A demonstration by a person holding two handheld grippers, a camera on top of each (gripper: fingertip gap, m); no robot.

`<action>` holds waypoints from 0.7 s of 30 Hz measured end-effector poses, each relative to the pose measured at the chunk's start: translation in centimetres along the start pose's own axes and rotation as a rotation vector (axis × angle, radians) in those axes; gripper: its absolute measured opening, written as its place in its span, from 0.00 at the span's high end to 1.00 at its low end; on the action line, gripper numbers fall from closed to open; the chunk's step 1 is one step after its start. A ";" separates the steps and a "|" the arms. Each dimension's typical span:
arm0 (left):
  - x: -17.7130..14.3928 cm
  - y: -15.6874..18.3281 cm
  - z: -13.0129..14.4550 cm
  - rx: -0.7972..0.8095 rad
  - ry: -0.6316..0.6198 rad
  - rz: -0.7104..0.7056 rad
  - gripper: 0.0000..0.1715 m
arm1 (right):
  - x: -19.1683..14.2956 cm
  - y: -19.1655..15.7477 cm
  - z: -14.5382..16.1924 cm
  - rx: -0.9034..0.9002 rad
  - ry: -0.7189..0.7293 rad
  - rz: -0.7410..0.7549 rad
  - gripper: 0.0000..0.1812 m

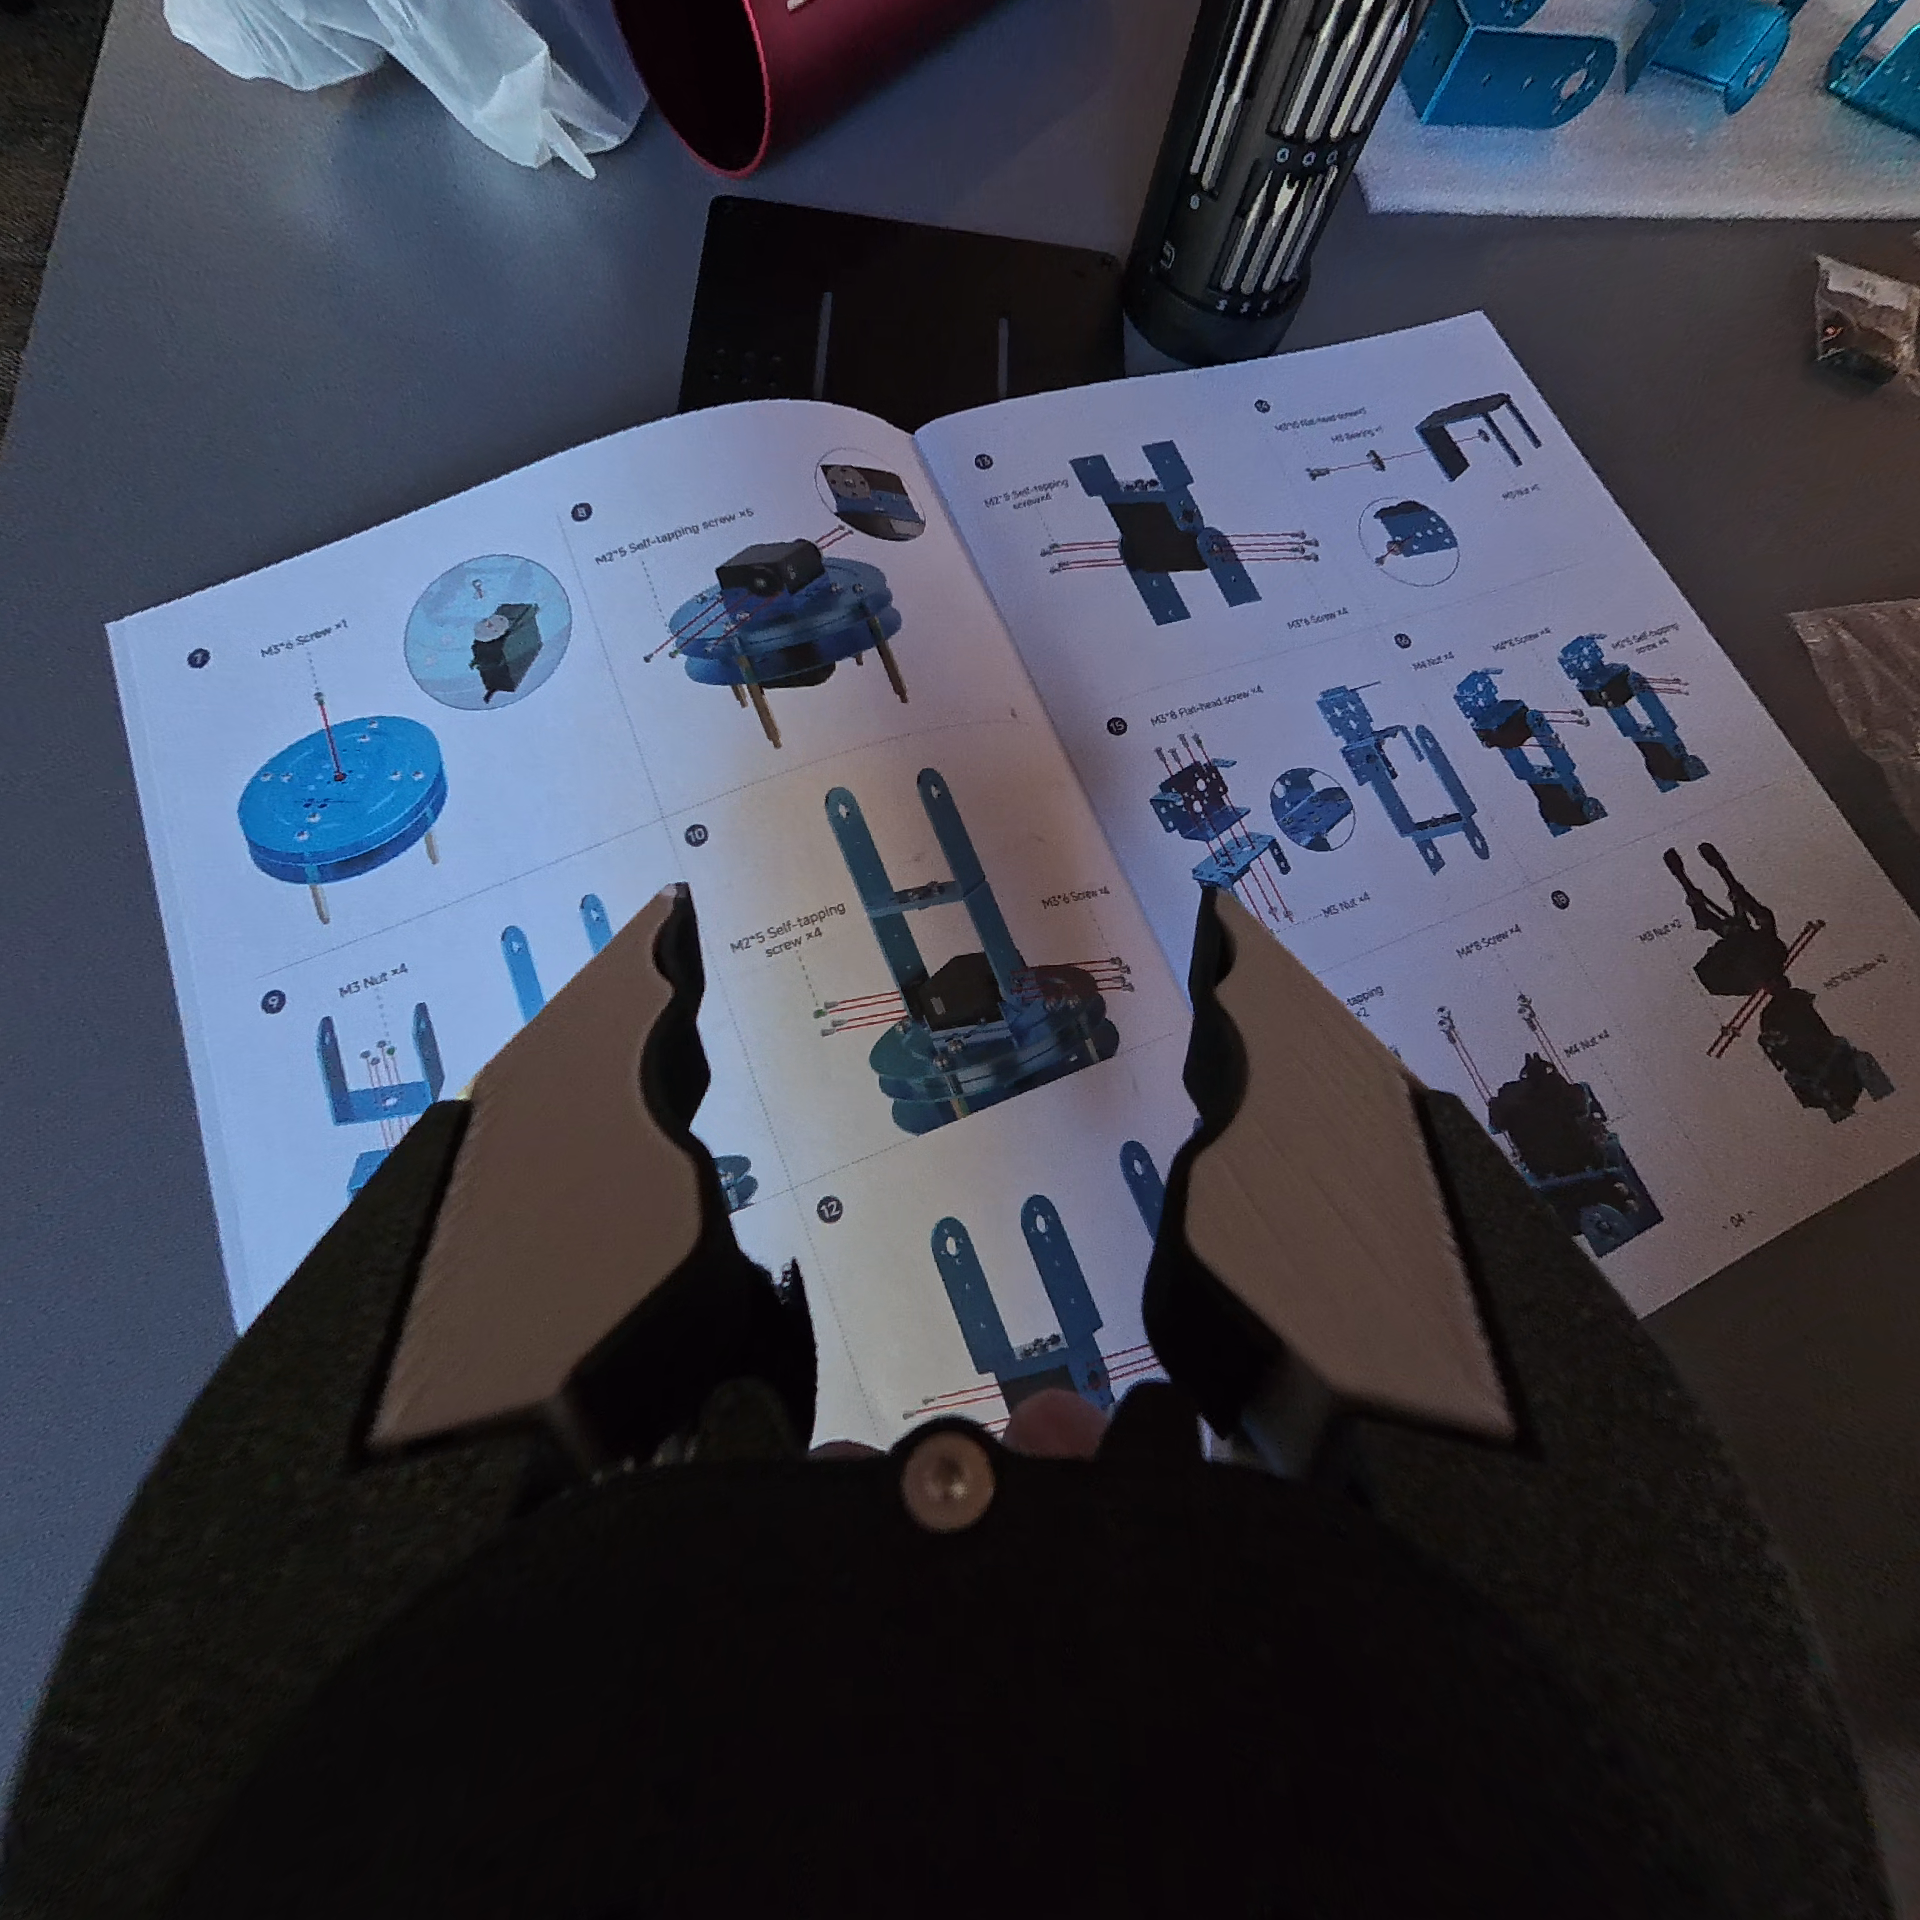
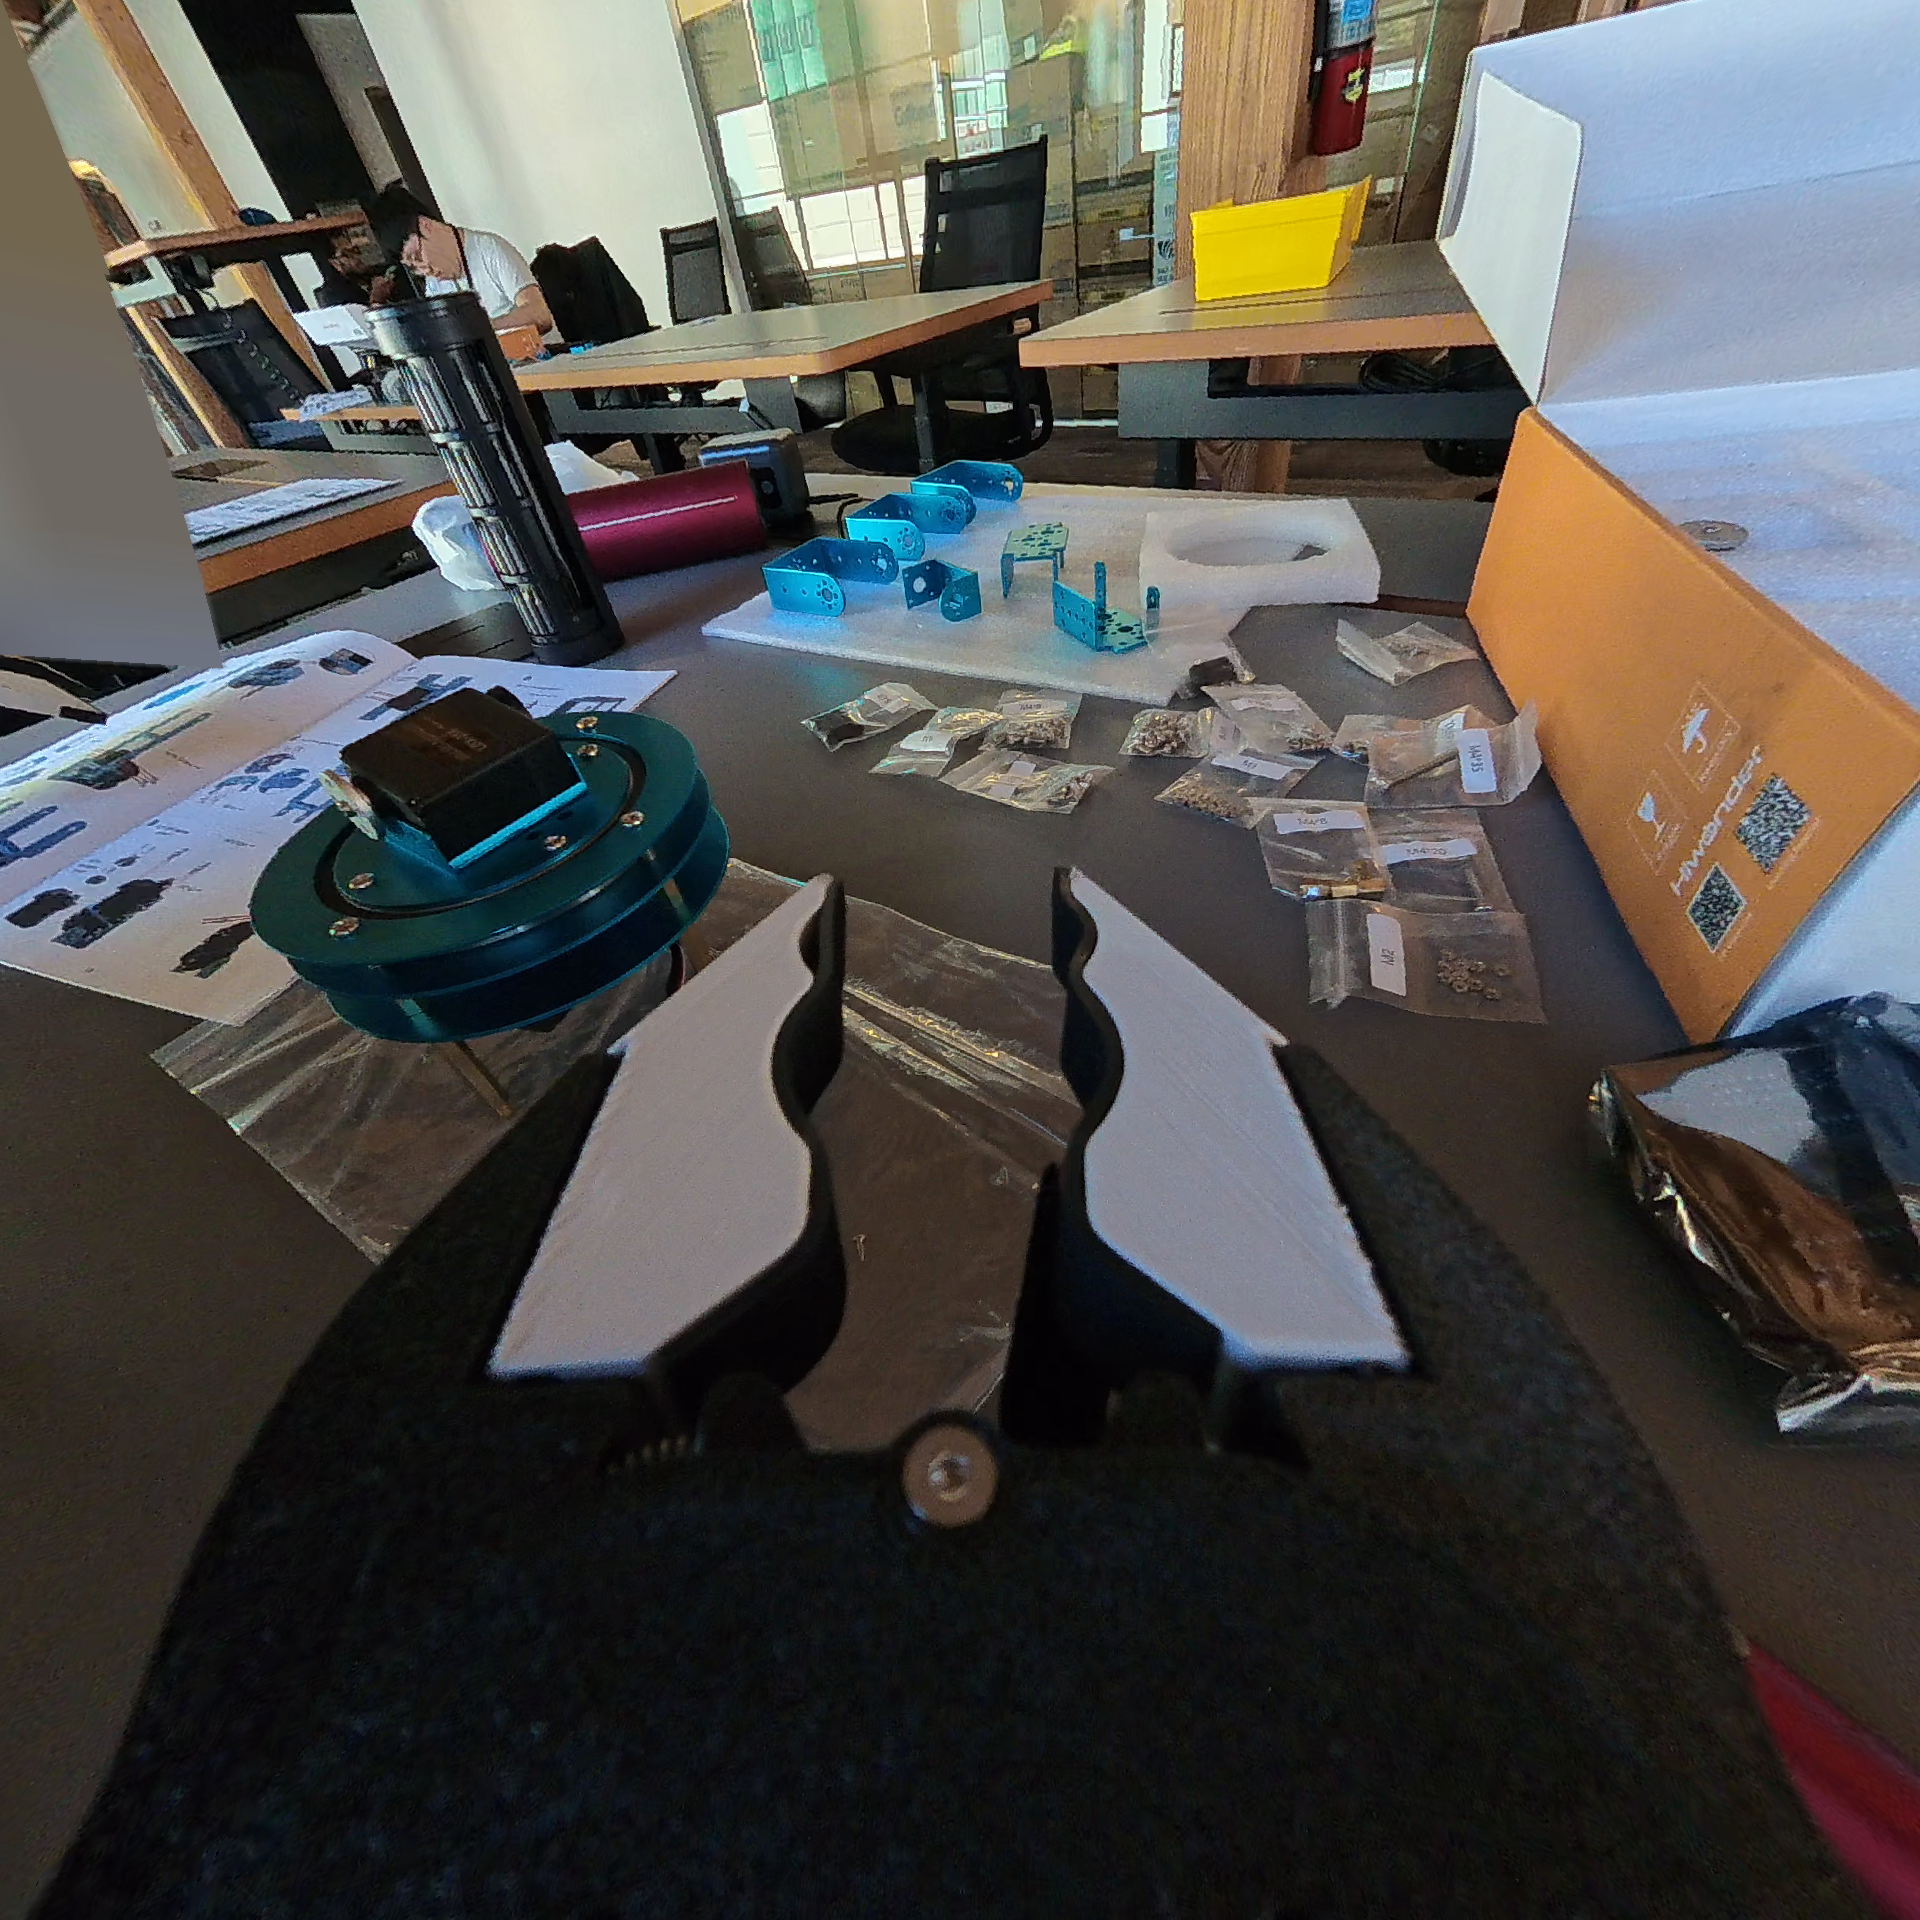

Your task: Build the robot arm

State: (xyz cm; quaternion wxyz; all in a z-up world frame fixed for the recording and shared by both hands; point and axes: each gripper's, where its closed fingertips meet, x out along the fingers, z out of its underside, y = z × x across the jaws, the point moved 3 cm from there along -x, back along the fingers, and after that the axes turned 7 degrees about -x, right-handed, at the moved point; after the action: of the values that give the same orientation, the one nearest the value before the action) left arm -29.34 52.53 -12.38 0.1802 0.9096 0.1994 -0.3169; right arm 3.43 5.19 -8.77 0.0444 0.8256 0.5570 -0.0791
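Note:
My left gripper is open and empty, held over an open assembly booklet that lies flat on the grey table. My right gripper is open and empty, low over a clear plastic sheet. Just left of it stands a blue round base on thin legs with a black servo mounted on top. The booklet also shows in the right wrist view, behind the base.
Several small screw bags lie right of centre. Blue metal brackets sit on white foam. A black screwdriver-bit holder and a red cylinder stand behind the booklet. An orange and white box and a shiny black bag are at the right. There is about 55 centimeters between the tips of the two grippers.

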 end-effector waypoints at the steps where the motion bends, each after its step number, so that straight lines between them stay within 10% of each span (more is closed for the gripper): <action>1: 0.0 0.0 0.0 0.000 0.001 0.000 0.45 | 0.0 0.0 0.0 0.000 -0.002 -0.001 0.79; 21: -0.4 1.0 0.1 0.010 0.007 0.027 0.45 | 0.3 -0.4 0.2 -0.020 -0.023 -0.011 0.80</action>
State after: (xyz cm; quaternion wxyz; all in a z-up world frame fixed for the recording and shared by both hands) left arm -29.18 51.48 -12.02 0.1791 0.9142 0.1861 -0.3123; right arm 3.18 5.54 -9.00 0.0585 0.8210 0.5618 -0.0833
